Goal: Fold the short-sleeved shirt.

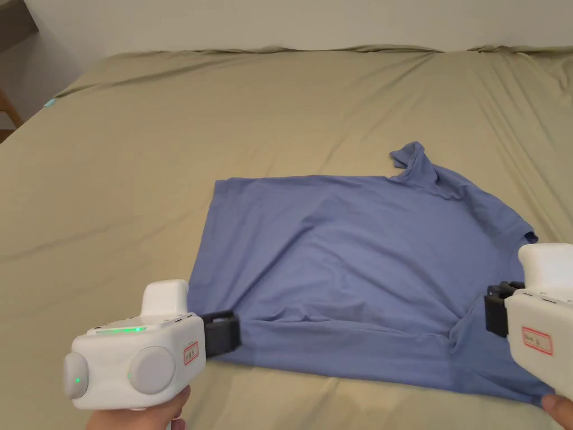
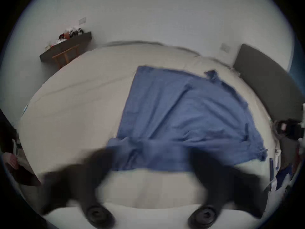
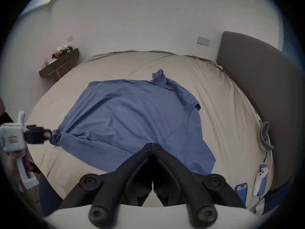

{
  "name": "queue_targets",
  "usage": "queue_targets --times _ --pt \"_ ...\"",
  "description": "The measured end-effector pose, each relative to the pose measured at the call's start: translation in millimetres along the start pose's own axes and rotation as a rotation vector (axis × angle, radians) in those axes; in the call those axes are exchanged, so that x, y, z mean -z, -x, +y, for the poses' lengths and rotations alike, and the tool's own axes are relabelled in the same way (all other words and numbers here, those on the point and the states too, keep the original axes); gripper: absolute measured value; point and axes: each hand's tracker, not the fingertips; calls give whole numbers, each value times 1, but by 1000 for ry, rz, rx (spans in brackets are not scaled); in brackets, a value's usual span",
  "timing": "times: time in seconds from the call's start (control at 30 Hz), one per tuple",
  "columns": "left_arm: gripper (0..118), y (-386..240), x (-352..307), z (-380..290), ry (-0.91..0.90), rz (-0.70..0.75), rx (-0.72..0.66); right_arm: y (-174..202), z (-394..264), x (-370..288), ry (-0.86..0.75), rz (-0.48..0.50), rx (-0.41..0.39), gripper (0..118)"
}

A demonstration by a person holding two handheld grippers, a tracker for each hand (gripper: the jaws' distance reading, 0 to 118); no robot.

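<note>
A blue short-sleeved shirt [image 1: 358,252] lies spread on the bed, hem to the left and collar to the right, with one sleeve [image 1: 414,159] sticking up at the far side. My left gripper [image 1: 229,330] is at the shirt's near-left corner. In the left gripper view its jaws [image 2: 153,156] are blurred and stand wide apart, with bunched blue cloth [image 2: 148,150] between them. My right gripper [image 1: 492,313] is at the near right part of the shirt. In the right gripper view its jaws [image 3: 153,145] are pressed together on the cloth, and creases run to the tips.
The beige sheet [image 1: 168,140] covers the whole bed. A grey headboard [image 3: 255,92] stands along the right side. A phone [image 3: 241,191] and a white device [image 3: 259,181] lie by the bed's right edge. A dark shelf [image 3: 59,62] with small items hangs on the far-left wall.
</note>
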Motion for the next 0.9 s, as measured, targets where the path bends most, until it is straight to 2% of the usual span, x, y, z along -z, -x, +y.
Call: queue_targets --times 0.03,0.1,0.4,0.43,0.47,0.5,0.53,0.57,0.6,0.63,0.67,0.73,0.77,0.8,0.83,0.9 --pt "118 3 15 -12 18 -24 -44 0 -1 0 1 0 5 2" --pt "118 7 50 -20 88 26 -14 -6 -3 0 5 3 15 2" --pt "118 17 66 -9 94 49 -65 -20 -18 10 67 -9 34 2" --pt "115 16 71 -9 95 55 -60 -22 -19 12 73 -9 38 2" --pt "97 16 75 -8 100 61 -53 -24 -21 14 80 -10 47 2" --pt "56 18 77 -6 103 38 -60 -30 -22 15 88 -4 60 2" --pt "44 17 77 -10 105 -5 -96 -35 -25 17 98 -2 72 2" --pt "6 19 69 -7 69 0 -106 -40 -27 18 106 -14 80 2" --pt "4 22 64 -4 71 -101 -130 -46 -30 19 106 -31 85 2" --pt "4 24 59 -3 59 -138 -166 -55 -32 19 101 -40 91 2" --pt "4 22 52 -3 62 -96 -138 -66 -35 18 98 -48 101 2" --pt "4 21 42 -3 43 -107 -109 -91 -41 16 95 -27 180 2" --pt "4 23 38 -2 37 -114 -113 -106 -45 16 84 14 228 13" --pt "4 24 37 4 35 -126 -121 -119 -48 17 82 46 258 80" --pt "4 25 36 6 30 -127 -119 -132 -52 20 103 55 275 118" --pt "4 25 34 8 26 -138 -117 -147 -63 25 195 5 287 112"
